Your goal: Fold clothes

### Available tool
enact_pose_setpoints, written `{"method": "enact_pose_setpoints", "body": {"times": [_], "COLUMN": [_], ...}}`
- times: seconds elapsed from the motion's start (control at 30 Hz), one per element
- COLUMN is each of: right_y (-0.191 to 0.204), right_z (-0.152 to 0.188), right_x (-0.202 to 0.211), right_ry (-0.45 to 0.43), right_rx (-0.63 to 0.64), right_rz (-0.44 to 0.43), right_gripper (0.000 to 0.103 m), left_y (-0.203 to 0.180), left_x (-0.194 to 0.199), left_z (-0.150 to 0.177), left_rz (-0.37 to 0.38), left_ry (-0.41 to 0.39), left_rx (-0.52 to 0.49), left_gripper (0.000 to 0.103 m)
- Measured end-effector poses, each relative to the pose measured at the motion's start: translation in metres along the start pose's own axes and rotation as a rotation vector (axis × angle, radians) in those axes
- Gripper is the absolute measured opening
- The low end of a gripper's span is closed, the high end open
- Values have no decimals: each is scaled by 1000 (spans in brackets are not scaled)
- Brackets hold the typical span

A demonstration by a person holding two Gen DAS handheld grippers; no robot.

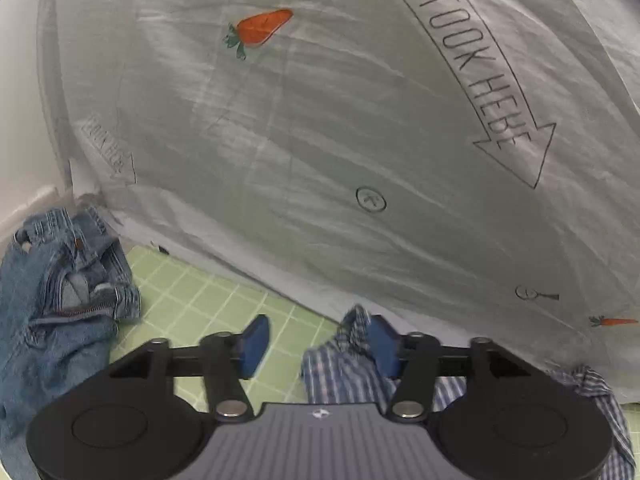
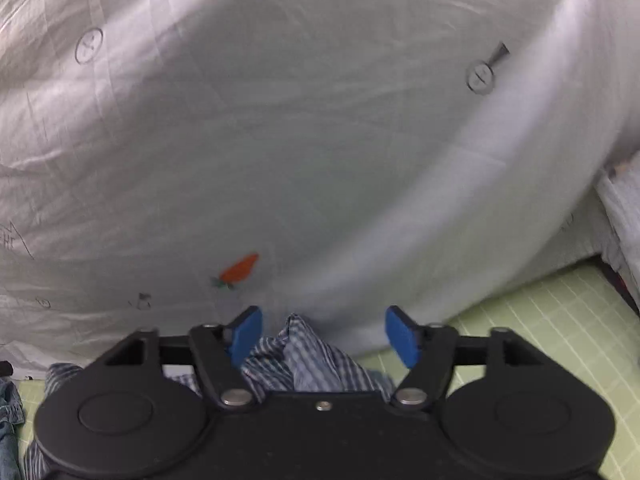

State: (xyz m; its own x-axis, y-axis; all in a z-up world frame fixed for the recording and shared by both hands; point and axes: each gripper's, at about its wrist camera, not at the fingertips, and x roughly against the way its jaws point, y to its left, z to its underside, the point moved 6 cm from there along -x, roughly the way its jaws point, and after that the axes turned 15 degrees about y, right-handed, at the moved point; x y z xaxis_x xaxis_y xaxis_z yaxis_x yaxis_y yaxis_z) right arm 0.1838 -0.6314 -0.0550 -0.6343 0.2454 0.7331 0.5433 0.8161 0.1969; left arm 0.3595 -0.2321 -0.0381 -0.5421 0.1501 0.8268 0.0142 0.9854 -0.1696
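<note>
A blue-and-white checked shirt (image 1: 344,364) lies crumpled on the green grid mat (image 1: 208,300), partly under both grippers. My left gripper (image 1: 318,344) is open; its right pad touches a raised fold of the shirt, its left pad hangs over bare mat. In the right wrist view the shirt (image 2: 304,356) bunches up between and below the open blue pads of my right gripper (image 2: 324,334), nothing clamped. Crumpled blue jeans (image 1: 60,292) lie to the left on the mat.
A pale grey sheet (image 1: 320,120) printed with carrots and a "LOOK HERE" arrow rises like a wall right behind the mat; it fills the right wrist view (image 2: 280,140) too. The jeans' edge (image 2: 8,412) shows far left. Mat (image 2: 540,320) shows at right.
</note>
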Motion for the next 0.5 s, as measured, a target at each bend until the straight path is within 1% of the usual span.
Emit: {"method": "enact_pose_setpoints", "body": {"times": [0.1,0.17,0.3,0.37,0.43,0.5], "right_y": [-13,-18,-12,-5,4,12], "right_z": [49,76,100,103,104,105], "right_x": [-7,-9,-2,0,-2,-6], "right_ry": [121,192,227,227,226,230], "right_rx": [-34,-48,-59,-56,-37,-10], "right_rz": [5,-4,-19,-37,-33,-33], "right_gripper": [81,80,80,80,78,77], "left_y": [10,10,-4,-16,-34,-53], "left_x": [-1,5,25,33,37,34], "left_z": [37,57,84,92,97,99], "left_rz": [23,35,43,51,78,63], "left_ry": [78,102,101,90,81,89], "left_rx": [43,52,13,-22,-104,-175], "left_gripper": [68,68,68,69,74,74]}}
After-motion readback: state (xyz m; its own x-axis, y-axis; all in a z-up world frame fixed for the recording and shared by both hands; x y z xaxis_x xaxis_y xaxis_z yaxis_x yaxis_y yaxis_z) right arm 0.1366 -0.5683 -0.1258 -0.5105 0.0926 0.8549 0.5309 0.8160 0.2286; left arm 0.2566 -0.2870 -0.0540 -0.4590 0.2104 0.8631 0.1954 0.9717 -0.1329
